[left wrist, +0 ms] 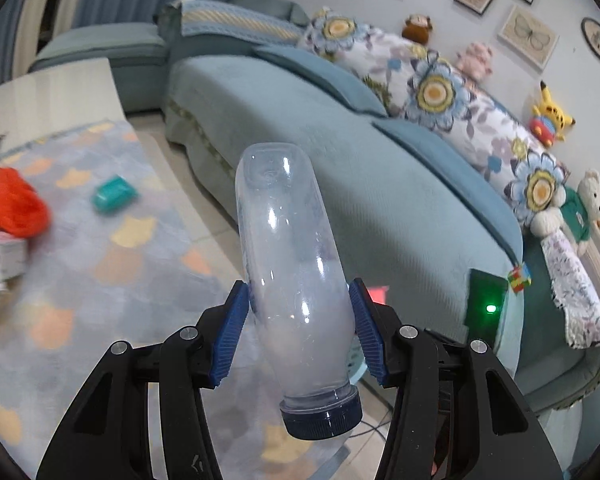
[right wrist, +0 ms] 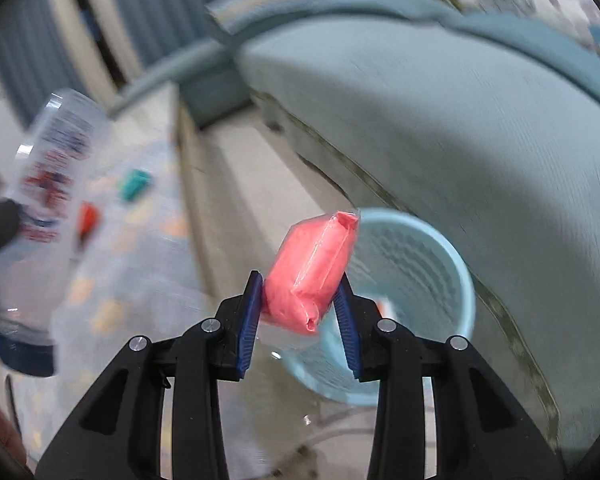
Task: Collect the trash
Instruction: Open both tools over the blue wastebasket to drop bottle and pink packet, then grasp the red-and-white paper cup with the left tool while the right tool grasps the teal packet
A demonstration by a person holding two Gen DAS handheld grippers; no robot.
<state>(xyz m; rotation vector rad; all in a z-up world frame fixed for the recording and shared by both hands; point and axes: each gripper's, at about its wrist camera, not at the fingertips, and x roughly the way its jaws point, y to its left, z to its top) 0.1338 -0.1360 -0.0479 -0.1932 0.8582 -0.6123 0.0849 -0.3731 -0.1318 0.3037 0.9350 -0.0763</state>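
With the left hand-held gripper point(left wrist: 298, 328) clamped on a clear plastic bottle with a dark blue cap point(left wrist: 296, 280) and the right hand-held gripper point(right wrist: 300, 312) pinching a pink sealed pouch point(right wrist: 314, 272) just above the pale blue mesh bin point(right wrist: 456, 280), the carrying step looked nearly over, and next each would need releasing over the bin

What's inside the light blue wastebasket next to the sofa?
The wastebasket shows only its mesh inner wall and a blurred whitish bit. The pink packet in the right gripper hides its bottom.

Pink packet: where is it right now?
Right wrist view: the pink packet sits clamped between the right gripper fingers, in front of the light blue bin beside the sofa.
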